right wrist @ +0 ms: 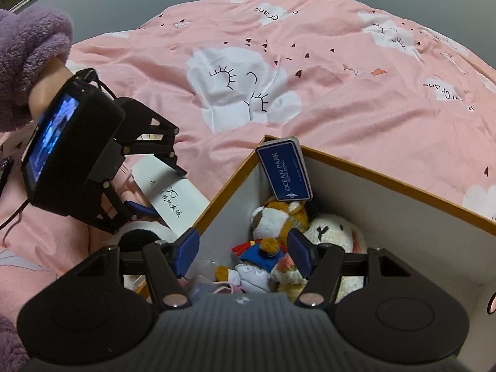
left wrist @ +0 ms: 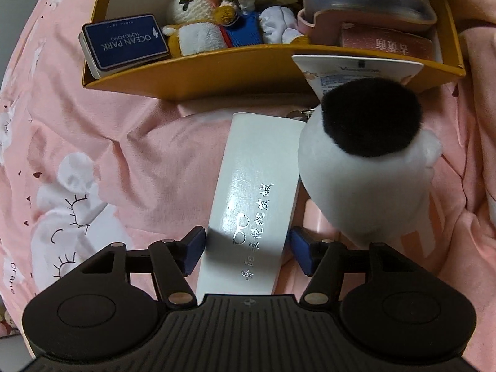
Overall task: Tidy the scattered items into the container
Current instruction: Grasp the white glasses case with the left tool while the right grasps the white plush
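Left wrist view: left claw (left wrist: 246, 252) points steeply down, straddling white case (left wrist: 257, 186).

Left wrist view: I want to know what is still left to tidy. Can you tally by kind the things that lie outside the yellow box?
White case: 1
Soft toy: 1
Vaseline packet: 1
Total: 3
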